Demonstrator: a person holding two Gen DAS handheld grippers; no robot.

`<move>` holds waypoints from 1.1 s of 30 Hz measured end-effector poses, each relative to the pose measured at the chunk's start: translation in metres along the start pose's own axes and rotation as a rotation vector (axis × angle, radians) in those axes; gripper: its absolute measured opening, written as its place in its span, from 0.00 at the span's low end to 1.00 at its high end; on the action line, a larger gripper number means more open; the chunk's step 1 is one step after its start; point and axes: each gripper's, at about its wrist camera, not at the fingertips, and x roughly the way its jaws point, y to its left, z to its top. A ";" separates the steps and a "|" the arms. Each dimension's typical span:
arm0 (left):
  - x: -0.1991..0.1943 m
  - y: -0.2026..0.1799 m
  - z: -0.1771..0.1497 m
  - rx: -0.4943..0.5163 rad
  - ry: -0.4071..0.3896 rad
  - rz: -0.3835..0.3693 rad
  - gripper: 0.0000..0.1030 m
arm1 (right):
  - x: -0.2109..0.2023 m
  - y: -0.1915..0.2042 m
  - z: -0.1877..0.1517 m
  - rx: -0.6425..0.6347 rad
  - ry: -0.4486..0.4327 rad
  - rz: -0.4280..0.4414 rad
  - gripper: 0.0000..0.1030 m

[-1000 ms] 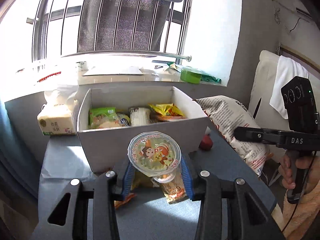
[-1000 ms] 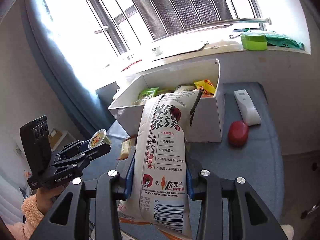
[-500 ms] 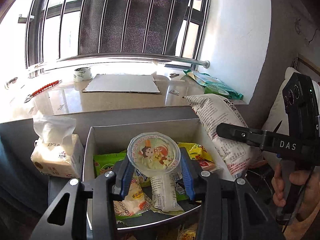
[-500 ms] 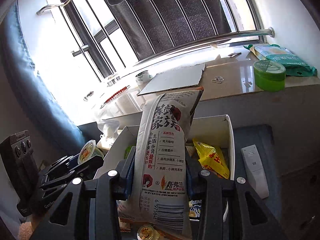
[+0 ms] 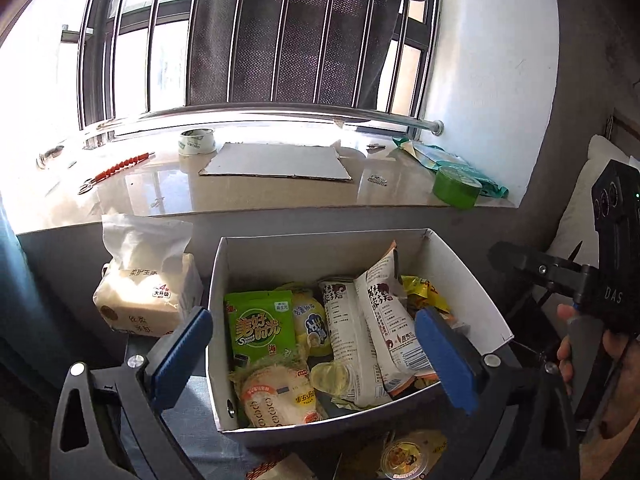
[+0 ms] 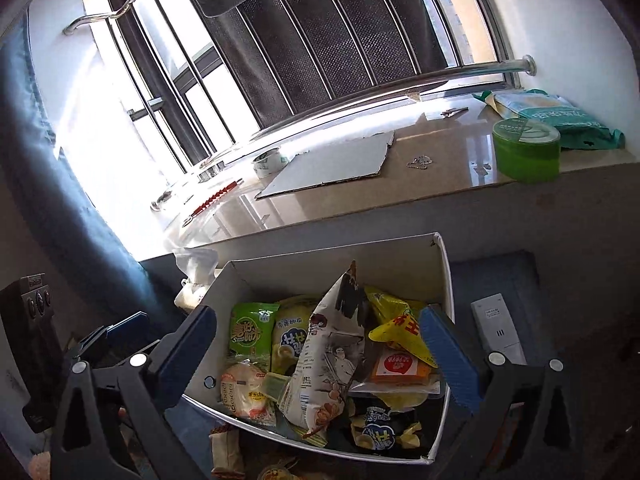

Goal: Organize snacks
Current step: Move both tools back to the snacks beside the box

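Observation:
A white cardboard box (image 5: 260, 256) (image 6: 400, 256) holds several snack packs. The long white snack bag (image 5: 384, 320) (image 6: 332, 352) leans inside it among a green pack (image 5: 258, 330), a yellow pack (image 6: 396, 328) and a round bun pack (image 5: 276, 396). The jelly cup (image 5: 330, 378) lies on its side inside the box. My left gripper (image 5: 316, 360) is open and empty above the box's near edge. My right gripper (image 6: 320, 354) is open and empty over the box, the bag between its spread fingers without contact.
A tissue pack (image 5: 148, 288) stands left of the box. Another jelly cup (image 5: 404, 458) and a wrapped snack (image 6: 226, 450) lie on the table in front of the box. A white remote (image 6: 498, 330) lies to the right. The windowsill holds cardboard (image 5: 276, 160), tape and a green tub (image 6: 524, 154).
Both grippers have opened. The jelly cup dropped from the left gripper and the long white bag from the right gripper; both now lie in the box.

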 end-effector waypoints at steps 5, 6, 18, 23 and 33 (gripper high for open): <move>-0.035 -0.006 -0.019 0.008 -0.050 -0.016 1.00 | -0.027 0.015 -0.017 -0.074 -0.029 0.024 1.00; -0.044 -0.009 -0.025 0.014 -0.060 -0.013 1.00 | -0.034 0.017 -0.024 -0.086 -0.037 0.030 1.00; -0.121 -0.020 -0.130 -0.027 -0.114 -0.018 1.00 | -0.095 0.017 -0.138 -0.112 -0.022 0.076 1.00; -0.134 -0.018 -0.176 -0.103 -0.097 -0.007 1.00 | -0.091 0.008 -0.194 -0.095 0.073 0.055 1.00; -0.130 -0.025 -0.195 -0.107 -0.043 -0.012 1.00 | -0.046 0.040 -0.194 -0.332 0.125 0.054 1.00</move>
